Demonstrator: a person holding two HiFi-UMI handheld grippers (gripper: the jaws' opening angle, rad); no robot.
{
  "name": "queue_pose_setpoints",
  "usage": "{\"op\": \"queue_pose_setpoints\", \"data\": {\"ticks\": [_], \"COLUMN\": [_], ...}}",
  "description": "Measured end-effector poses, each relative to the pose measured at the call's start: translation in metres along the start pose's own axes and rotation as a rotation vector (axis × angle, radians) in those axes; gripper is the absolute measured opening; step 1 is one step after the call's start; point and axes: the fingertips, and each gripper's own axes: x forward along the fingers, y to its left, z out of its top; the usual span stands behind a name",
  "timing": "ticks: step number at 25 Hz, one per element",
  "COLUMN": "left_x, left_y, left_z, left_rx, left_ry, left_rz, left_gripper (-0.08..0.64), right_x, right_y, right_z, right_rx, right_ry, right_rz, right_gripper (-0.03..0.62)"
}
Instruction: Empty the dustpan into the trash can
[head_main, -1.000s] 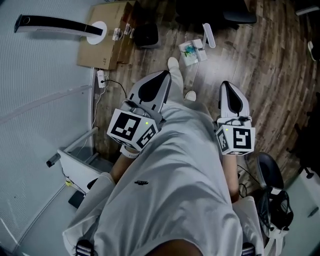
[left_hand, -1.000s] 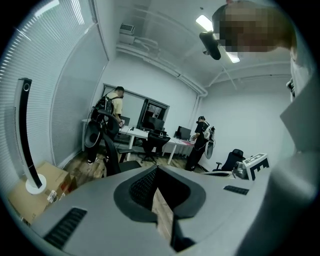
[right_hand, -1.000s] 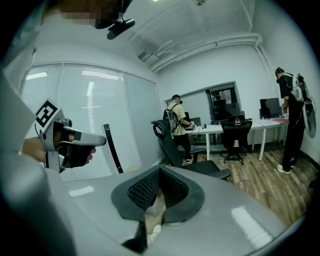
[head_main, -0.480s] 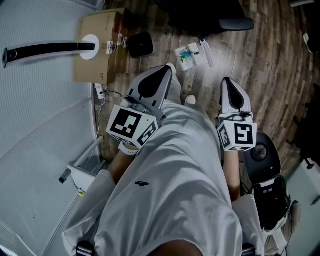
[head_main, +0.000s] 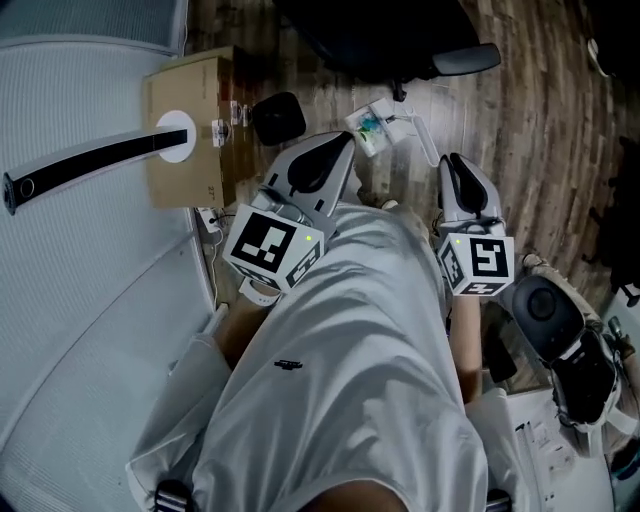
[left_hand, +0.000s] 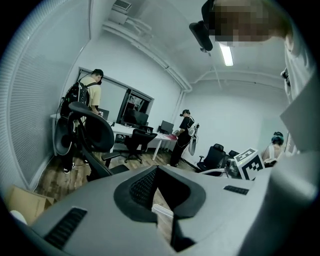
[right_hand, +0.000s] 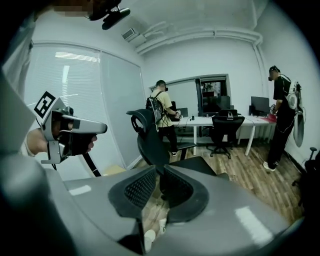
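Dark wood-plank floor (head_main: 540, 130) underfoot, meeting pale wall panels (head_main: 90, 300) at the left. Directly on it, close to that wall: a brown cardboard box (head_main: 190, 165), a black rounded object (head_main: 278, 118) just beside the box, a white power strip (head_main: 207, 216) with its cable near the box's lower corner, and a small white packet with teal print (head_main: 370, 125) a little to the right. Farther off, a black office chair (head_main: 380, 40), and across the room a white desk (right_hand: 220, 119) with another chair (right_hand: 222, 131) on the same planks

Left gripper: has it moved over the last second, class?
Yes: the left gripper has advanced toward the cardboard box, which lay farther ahead of it before.
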Motion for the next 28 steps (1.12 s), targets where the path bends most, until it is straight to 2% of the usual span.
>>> {"op": "queue_pose_setpoints", "data": {"ticks": [5, 7, 10, 17, 28], "left_x": [0.015, 0.02, 0.029, 0.052, 0.08], "left_y": [0.02, 0.023, 0.021, 0.009, -0.002], "left_z": [-0.001, -0.002, -0.007, -0.019, -0.047], "left_rx": [-0.008, -0.007, -0.015, -0.02, -0.035], "left_ry": [0.047, 0.061, 0.088, 0.134, 0.167], "left_rz": [-0.049, -0.068, -0.089, -0.099, -0.064], "left_gripper": [0.007, 0.006, 0.006, 0.007, 0.006], "right_x": [0.02, 0.024, 0.029, 0.039, 0.055], "right_y": [0.001, 0.0, 0.0, -0.016, -0.034], "right_z": [0.004, 0.006, -0.001, -0.018, -0.051], "right_rx": [-0.003, 0.011, 0.015, -0.033, -0.076], "right_ry": [0.046, 0.033, 0.063, 0.119, 0.163], "right_rz": [-0.026, -0.043, -0.029, -0.011, 0.058], "right_gripper": [0.144, 0.146, 0.184, 0.184, 0.184]}}
